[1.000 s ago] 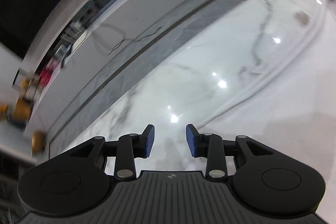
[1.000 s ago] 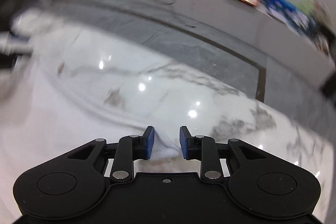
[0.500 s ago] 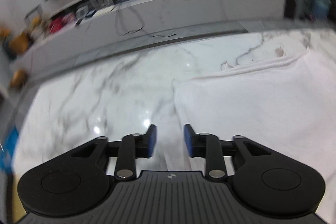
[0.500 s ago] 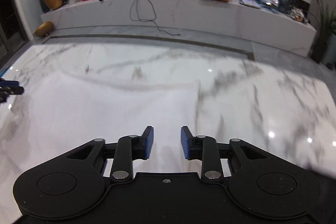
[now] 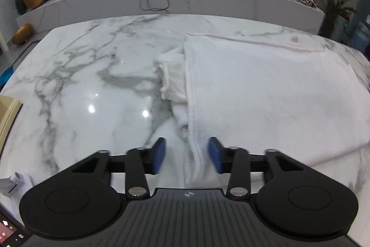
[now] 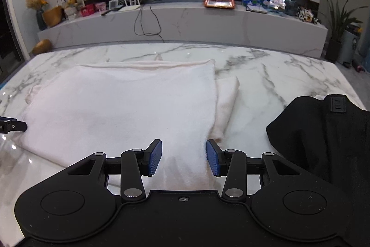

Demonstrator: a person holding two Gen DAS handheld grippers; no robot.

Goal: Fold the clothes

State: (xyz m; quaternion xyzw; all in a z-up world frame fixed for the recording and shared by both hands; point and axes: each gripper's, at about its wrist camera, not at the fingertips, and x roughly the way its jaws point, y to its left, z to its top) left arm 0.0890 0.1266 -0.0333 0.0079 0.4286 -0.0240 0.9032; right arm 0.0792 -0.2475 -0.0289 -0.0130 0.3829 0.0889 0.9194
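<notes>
Since a second ago both views are swinging round to face the white garment point(image 6: 120, 112), now lying folded flat on the marble desk point(image 5: 81, 85). You are between folds. Your left claw point(image 5: 186, 155) is closing, pads apart astride its near-left edge; your right claw point(image 6: 183, 157) is closing too, apart over the near-right edge. Next, pinch both corners evenly.

The right hand-held gripper point(image 6: 183, 157), jaws just closing yet apart, hovers seemingly above the white garment point(image 6: 120, 108).
</notes>
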